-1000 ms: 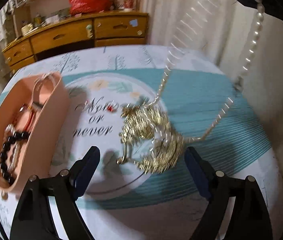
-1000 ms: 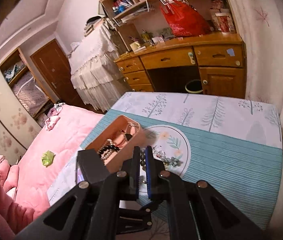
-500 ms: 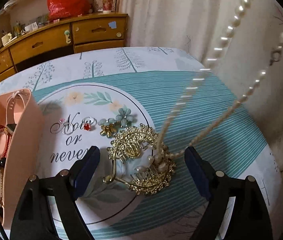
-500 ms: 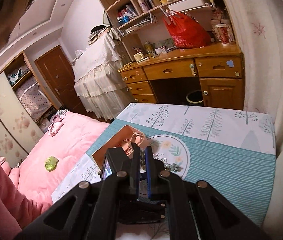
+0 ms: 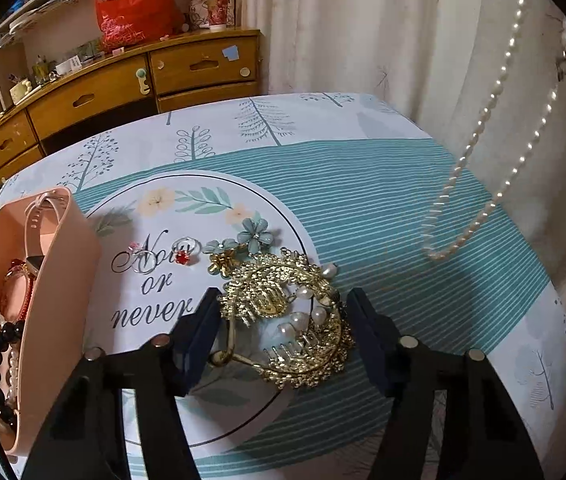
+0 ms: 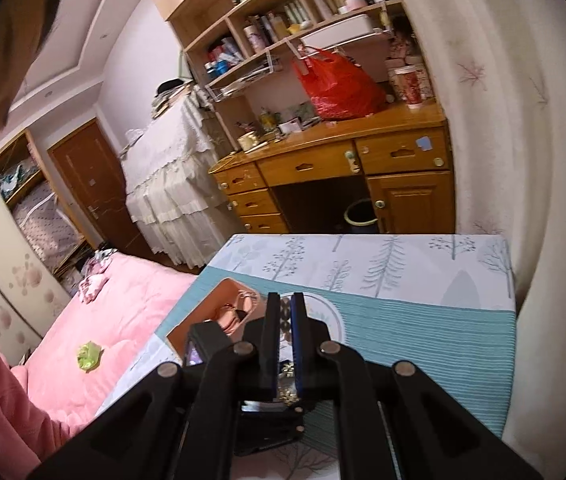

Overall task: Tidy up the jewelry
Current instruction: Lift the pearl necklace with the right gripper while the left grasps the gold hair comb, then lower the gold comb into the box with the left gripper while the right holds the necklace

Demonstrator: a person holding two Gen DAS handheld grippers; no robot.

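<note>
My left gripper (image 5: 283, 336) spread open, fingers flanking gold hair comb (image 5: 283, 320) lying mid-table; my right gripper (image 6: 285, 344) clamps pearl necklace (image 5: 479, 148), which dangles over the table's right edge

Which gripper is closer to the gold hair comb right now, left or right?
Left. The left gripper is open, its fingers straddling the gold hair comb on the table. The right gripper is raised above it, shut on the dangling pearl necklace.

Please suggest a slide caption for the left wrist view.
Open left gripper over a gold hair comb; pearl necklace hanging at right.
</note>
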